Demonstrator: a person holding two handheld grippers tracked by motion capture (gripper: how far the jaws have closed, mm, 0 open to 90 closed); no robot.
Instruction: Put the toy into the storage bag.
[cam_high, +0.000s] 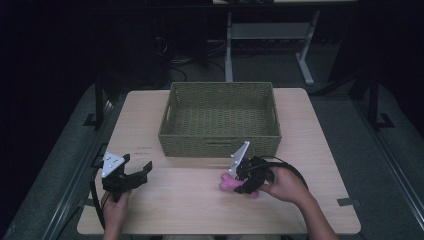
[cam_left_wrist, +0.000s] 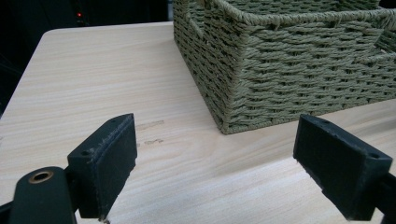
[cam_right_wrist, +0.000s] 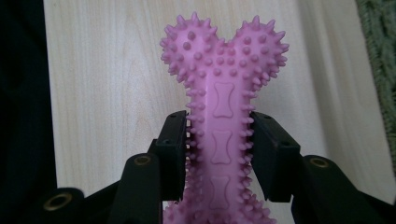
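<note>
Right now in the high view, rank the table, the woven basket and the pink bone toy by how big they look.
1. Table, the largest.
2. Woven basket, covering much of the table's far half.
3. Pink bone toy, the smallest, though the right gripper hides part of it.

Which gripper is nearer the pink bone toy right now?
Right. The right gripper has its jaws on either side of the pink bone toy, apparently clamping its shaft. The left gripper sits open and well off to the toy's left.

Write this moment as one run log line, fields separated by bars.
left hand-held gripper: open, holds nothing | right hand-held gripper: shut on pink spiky bone toy | basket: empty
</note>
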